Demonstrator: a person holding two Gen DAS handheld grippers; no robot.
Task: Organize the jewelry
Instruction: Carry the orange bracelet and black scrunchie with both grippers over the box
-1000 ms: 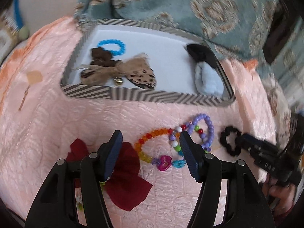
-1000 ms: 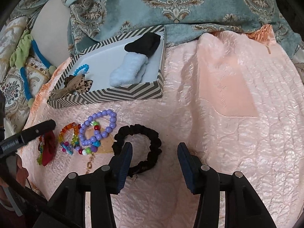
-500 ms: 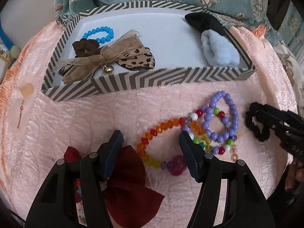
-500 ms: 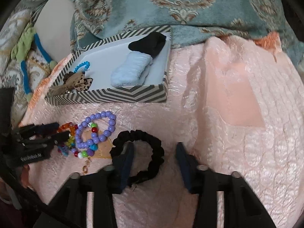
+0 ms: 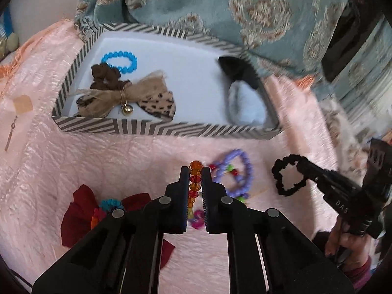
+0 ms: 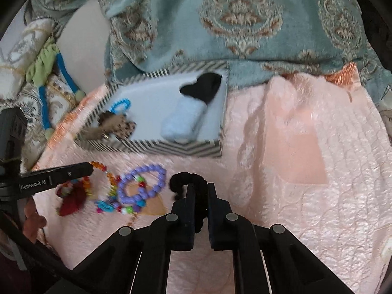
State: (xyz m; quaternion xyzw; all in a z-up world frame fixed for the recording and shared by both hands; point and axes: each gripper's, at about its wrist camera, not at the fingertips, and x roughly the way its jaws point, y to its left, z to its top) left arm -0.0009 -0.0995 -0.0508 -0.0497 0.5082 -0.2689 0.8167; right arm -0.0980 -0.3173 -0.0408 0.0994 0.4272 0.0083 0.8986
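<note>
- Pink quilted bedspread: crinkled satin, carries everything.
- Striped box: rectangular, chevron-banded card walls, white floor; holds a blue bead bracelet, a leopard-print bow and a pale fluffy roll.
- Left tongs: pressed together, pinching the rainbow bead bracelet.
- Right tongs: pressed together, pinching the black ruffled scrunchie.
- Purple bead bracelet: round beads, on the bedspread between the two.
</note>
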